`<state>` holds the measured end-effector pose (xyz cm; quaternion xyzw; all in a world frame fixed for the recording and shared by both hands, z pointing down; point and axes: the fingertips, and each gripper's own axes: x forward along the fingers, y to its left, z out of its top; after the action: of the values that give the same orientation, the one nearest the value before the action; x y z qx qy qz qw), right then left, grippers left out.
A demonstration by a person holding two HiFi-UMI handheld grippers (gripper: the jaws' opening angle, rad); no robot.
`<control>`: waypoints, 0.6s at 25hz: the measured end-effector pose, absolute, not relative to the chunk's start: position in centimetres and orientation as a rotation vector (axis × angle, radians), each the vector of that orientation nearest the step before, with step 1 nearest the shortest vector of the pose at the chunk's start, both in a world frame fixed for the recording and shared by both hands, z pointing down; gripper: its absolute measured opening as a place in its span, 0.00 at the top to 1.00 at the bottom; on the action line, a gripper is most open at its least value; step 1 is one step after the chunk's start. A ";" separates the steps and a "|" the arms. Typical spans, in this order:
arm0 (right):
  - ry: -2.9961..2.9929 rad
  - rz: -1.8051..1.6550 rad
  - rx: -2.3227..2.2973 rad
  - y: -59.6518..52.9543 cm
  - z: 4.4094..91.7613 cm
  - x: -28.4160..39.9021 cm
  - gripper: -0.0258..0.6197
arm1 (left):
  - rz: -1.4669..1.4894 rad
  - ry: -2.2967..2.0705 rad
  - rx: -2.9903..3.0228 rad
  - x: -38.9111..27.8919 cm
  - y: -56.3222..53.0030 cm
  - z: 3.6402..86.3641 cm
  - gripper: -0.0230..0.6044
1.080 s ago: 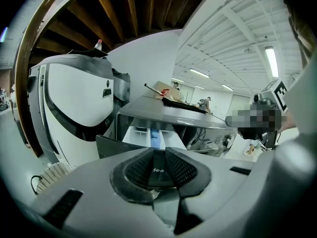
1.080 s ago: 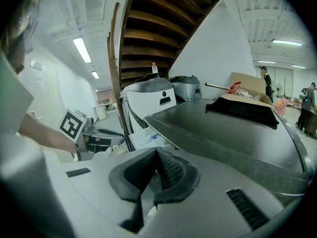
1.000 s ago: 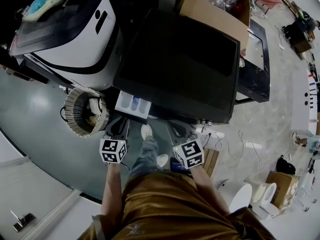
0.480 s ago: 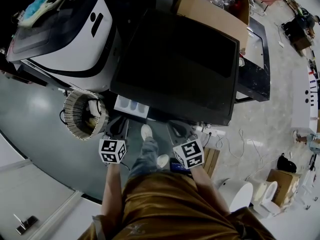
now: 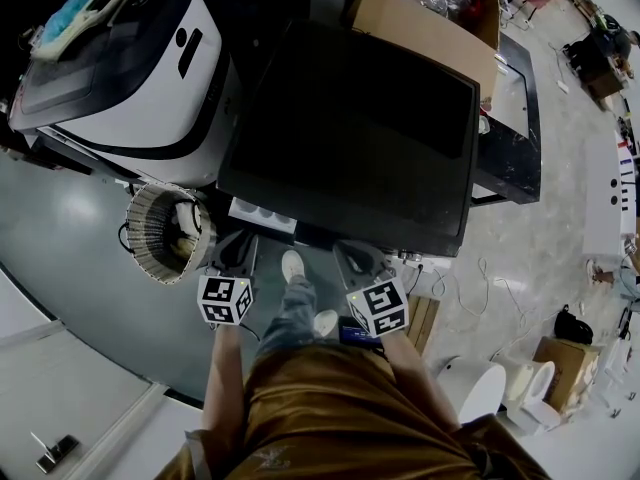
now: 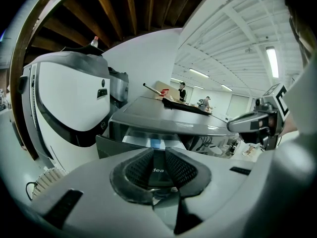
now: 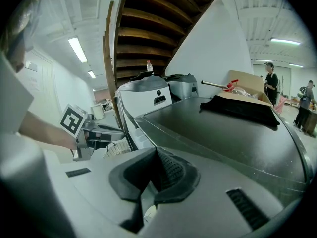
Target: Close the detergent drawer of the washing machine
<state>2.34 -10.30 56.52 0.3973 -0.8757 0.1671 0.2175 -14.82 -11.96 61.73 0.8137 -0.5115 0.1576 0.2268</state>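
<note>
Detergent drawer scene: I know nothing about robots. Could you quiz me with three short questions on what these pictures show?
1. Fill in: the right gripper's jaws are ___.
2. Which gripper is lined up with the detergent drawer? A) left gripper B) right gripper
3. True or false: the detergent drawer is fully shut.

Key: 1 together; 2 A; 3 false, it sticks out a little from the washing machine.
</note>
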 end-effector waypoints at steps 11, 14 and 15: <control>-2.413 0.469 1.120 -12.0 56.6 2.7 0.94 | 0.429 -1.389 2.254 -14.3 -14.2 61.7 0.82; -2.411 0.469 1.126 -12.6 56.6 2.8 0.94 | 0.427 -1.383 2.259 -14.3 -14.9 61.7 0.82; -2.411 0.469 1.127 -12.8 56.6 2.8 0.94 | 0.428 -1.381 2.260 -14.2 -15.1 61.7 0.82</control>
<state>2.79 -12.80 56.61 0.4071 -0.8707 0.1692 0.2181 -14.25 -15.07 61.70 0.8202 -0.5014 0.1553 0.2273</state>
